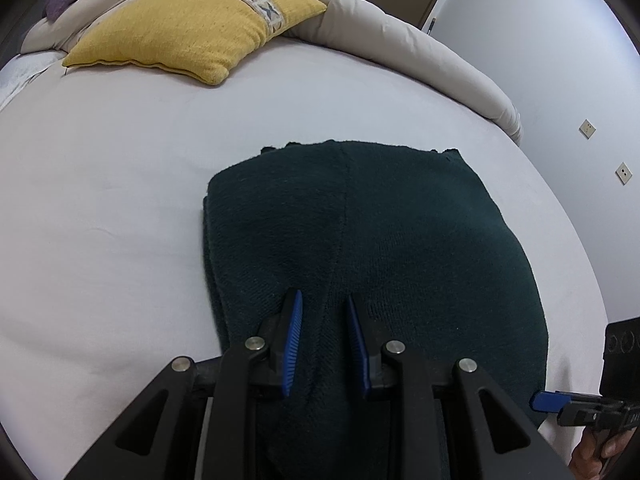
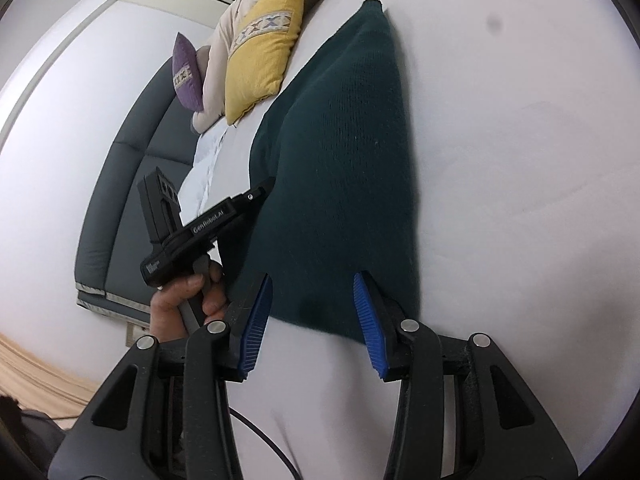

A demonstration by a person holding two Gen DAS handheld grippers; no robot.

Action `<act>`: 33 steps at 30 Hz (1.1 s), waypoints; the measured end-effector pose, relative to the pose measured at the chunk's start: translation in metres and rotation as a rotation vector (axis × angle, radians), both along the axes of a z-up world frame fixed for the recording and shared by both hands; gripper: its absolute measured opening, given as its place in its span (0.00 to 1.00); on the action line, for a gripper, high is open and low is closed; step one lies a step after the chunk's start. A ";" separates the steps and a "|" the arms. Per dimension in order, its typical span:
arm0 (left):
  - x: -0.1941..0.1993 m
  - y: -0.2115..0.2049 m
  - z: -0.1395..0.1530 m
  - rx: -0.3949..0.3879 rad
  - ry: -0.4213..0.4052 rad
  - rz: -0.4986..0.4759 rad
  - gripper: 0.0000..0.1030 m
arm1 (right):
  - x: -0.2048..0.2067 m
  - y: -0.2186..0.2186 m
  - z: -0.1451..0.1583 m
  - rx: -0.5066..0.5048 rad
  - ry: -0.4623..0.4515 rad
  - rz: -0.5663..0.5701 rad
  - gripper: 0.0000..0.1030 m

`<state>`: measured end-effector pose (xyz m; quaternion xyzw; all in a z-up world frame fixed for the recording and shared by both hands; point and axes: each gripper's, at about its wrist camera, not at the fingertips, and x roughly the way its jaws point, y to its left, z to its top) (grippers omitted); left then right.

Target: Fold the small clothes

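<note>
A dark green knit garment [image 1: 372, 240] lies folded flat on the white bed sheet [image 1: 100, 208]. It also shows in the right wrist view [image 2: 344, 168]. My left gripper [image 1: 322, 300] is open and rests over the garment's near edge, with cloth between its blue pads [image 1: 294, 340]. My right gripper [image 2: 314, 284] is open at the garment's near corner, its blue pads [image 2: 370, 320] straddling the cloth edge. The right gripper's tip also shows at the lower right of the left wrist view [image 1: 548, 400]. The left gripper's body and the hand holding it show in the right wrist view [image 2: 192, 236].
A yellow cushion [image 1: 192, 28] and a rolled beige duvet [image 1: 420, 52] lie at the far end of the bed. A purple cushion [image 2: 186, 72] sits by the dark padded headboard [image 2: 132, 184]. A wall with sockets [image 1: 586, 128] stands to the right.
</note>
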<state>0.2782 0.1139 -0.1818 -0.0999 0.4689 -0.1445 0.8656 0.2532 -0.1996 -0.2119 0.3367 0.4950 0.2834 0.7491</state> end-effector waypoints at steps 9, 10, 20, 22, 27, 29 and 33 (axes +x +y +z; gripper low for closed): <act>-0.025 0.048 0.028 -0.150 -0.003 0.114 0.42 | -0.014 -0.048 0.047 -0.177 -0.076 -0.141 0.64; -0.031 0.061 0.034 -0.155 -0.024 0.157 0.60 | -0.011 -0.056 0.051 -0.175 -0.077 -0.150 0.66; -0.014 0.072 -0.002 -0.344 0.143 0.125 0.70 | 0.073 -0.037 0.026 -0.090 0.034 -0.123 0.68; -0.010 0.066 0.000 -0.344 0.146 0.115 0.72 | 0.086 -0.029 0.015 -0.097 0.066 -0.103 0.68; 0.001 0.048 0.004 -0.295 0.170 0.057 0.62 | 0.108 -0.013 0.003 -0.068 0.098 -0.094 0.65; 0.008 0.039 -0.001 -0.257 0.190 0.044 0.59 | 0.115 -0.005 0.000 -0.101 0.108 -0.073 0.64; 0.020 0.049 -0.010 -0.348 0.243 0.101 0.39 | 0.126 -0.001 -0.005 -0.113 0.130 -0.073 0.52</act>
